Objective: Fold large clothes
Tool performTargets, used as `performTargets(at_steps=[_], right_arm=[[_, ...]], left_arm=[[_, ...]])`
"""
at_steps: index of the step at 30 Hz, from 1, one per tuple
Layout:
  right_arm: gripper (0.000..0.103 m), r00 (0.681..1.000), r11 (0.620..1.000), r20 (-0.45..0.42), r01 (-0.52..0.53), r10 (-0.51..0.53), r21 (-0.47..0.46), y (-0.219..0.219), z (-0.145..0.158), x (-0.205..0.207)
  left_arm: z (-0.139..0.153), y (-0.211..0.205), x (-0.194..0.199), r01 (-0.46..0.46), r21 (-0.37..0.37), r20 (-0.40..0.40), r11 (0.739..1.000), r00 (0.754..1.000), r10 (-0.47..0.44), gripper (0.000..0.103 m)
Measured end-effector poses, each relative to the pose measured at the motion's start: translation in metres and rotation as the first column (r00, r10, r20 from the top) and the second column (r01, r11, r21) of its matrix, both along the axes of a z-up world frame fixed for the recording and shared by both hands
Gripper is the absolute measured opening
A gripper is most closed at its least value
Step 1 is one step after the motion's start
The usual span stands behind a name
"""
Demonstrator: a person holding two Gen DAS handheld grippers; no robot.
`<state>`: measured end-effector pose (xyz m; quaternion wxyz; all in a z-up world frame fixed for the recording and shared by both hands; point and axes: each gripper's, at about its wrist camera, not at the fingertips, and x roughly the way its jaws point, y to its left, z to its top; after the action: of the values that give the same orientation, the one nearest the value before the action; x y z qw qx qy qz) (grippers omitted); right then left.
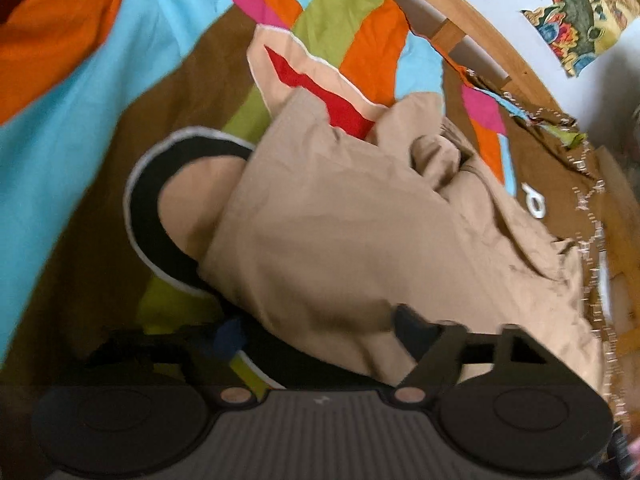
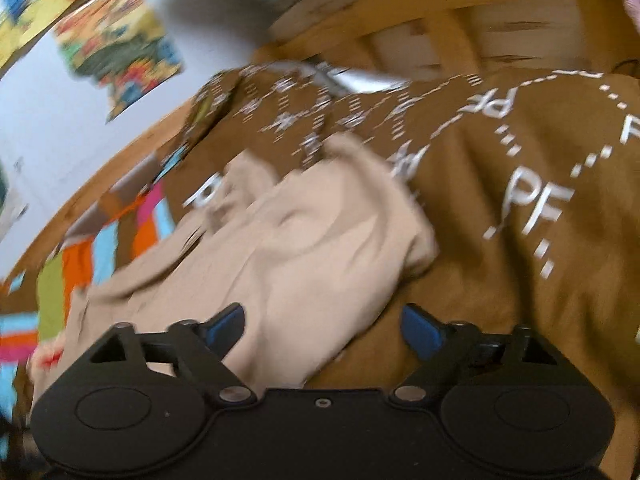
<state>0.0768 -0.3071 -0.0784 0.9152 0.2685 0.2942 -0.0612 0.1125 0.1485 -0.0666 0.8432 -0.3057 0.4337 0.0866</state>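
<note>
Beige cloth of the large garment [image 1: 340, 220] drapes over the left hand-held gripper [image 1: 316, 340], hiding its right finger, so whether it is spread or pinching the cloth cannot be told; the garment lies crumpled on the striped bedspread [image 1: 80, 100], near the bed's wooden frame [image 1: 472, 12]. From the right wrist, the right hand-held gripper [image 2: 324, 330] is spread, blue pads [image 2: 226, 326] apart over the garment's edge [image 2: 288, 256], which rests on a brown lettered blanket [image 2: 520, 200].
</note>
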Motion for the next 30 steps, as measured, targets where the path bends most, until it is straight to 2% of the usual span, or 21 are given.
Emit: performTargets(at_steps=[1, 3, 4, 5, 6, 7, 8, 9, 12, 16, 19, 22, 24, 26, 28, 30], right_arm=[[0.074, 1.000, 1.000, -0.002, 0.025, -0.025, 0.006, -0.006, 0.001, 0.005], [0.059, 0.998, 0.998, -0.005, 0.069, -0.069, 0.010, -0.016, 0.001, 0.012], [0.056, 0.996, 0.995, -0.006, 0.094, -0.094, 0.032, -0.021, 0.000, 0.014], [0.048, 0.994, 0.992, -0.004, 0.112, -0.112, 0.056, -0.028, -0.002, 0.015], [0.036, 0.991, 0.989, -0.005, 0.130, -0.130, 0.072, -0.032, -0.003, 0.017], [0.032, 0.990, 0.987, -0.006, 0.141, -0.141, 0.077, -0.035, -0.005, 0.018], [0.027, 0.990, 0.988, 0.000, 0.138, -0.138, 0.072, -0.036, -0.005, 0.017], [0.021, 0.991, 0.990, 0.007, 0.131, -0.131, 0.049, -0.033, -0.004, 0.016], [0.014, 0.995, 0.995, 0.049, 0.084, -0.081, -0.053, -0.021, 0.007, 0.009], [0.011, 0.994, 0.995, 0.105, 0.053, -0.043, -0.089, -0.014, 0.037, -0.011], [0.010, 0.995, 0.994, 0.102, 0.027, -0.016, -0.108, -0.010, 0.064, -0.031], [0.010, 0.997, 0.993, 0.080, 0.001, 0.009, -0.118, -0.008, 0.082, -0.057], [0.010, 0.998, 0.990, 0.052, -0.018, 0.026, -0.142, -0.005, 0.080, -0.070], [0.011, 1.000, 0.989, 0.008, -0.023, 0.025, -0.143, -0.002, 0.066, -0.080], [0.013, 0.998, 0.995, -0.057, 0.030, -0.036, -0.098, -0.003, 0.045, -0.083], [0.021, 0.992, 0.995, -0.093, 0.084, -0.088, -0.050, -0.007, 0.033, -0.085]], left_arm=[[0.000, 0.001, 0.000, -0.010, 0.012, 0.003, 1.000, 1.000, 0.010, 0.065], [-0.001, 0.005, 0.000, -0.039, -0.001, 0.019, 0.999, 0.999, 0.039, 0.059], [-0.001, 0.007, 0.000, -0.056, -0.012, 0.024, 0.998, 0.998, 0.056, 0.051], [-0.002, 0.010, 0.000, -0.071, -0.023, 0.029, 0.997, 0.997, 0.072, 0.040], [-0.001, 0.012, 0.000, -0.086, -0.035, 0.035, 0.996, 0.996, 0.087, 0.033], [0.000, 0.014, 0.000, -0.099, -0.037, 0.042, 0.994, 0.994, 0.101, 0.016], [0.002, 0.014, 0.000, -0.107, -0.026, 0.046, 0.994, 0.993, 0.108, 0.006], [0.005, 0.013, 0.001, -0.104, -0.019, 0.052, 0.994, 0.993, 0.105, 0.005], [0.023, 0.008, -0.003, -0.098, 0.011, 0.091, 0.995, 0.991, 0.097, 0.001], [0.055, 0.002, -0.018, -0.076, 0.045, 0.141, 0.996, 0.988, 0.069, 0.000], [0.079, 0.002, -0.035, -0.070, 0.081, 0.143, 0.994, 0.988, 0.058, 0.000], [0.087, 0.012, -0.051, -0.068, 0.061, 0.118, 0.996, 0.991, 0.060, 0.000], [0.079, 0.017, -0.056, -0.058, 0.062, 0.087, 0.996, 0.995, 0.052, 0.000], [0.067, 0.019, -0.056, -0.059, 0.047, 0.056, 0.997, 0.997, 0.056, 0.000], [0.060, 0.016, -0.051, -0.049, 0.067, 0.038, 0.997, 0.998, 0.047, 0.000], [0.060, 0.012, -0.050, -0.036, 0.099, 0.059, 0.994, 0.998, 0.030, 0.000]])
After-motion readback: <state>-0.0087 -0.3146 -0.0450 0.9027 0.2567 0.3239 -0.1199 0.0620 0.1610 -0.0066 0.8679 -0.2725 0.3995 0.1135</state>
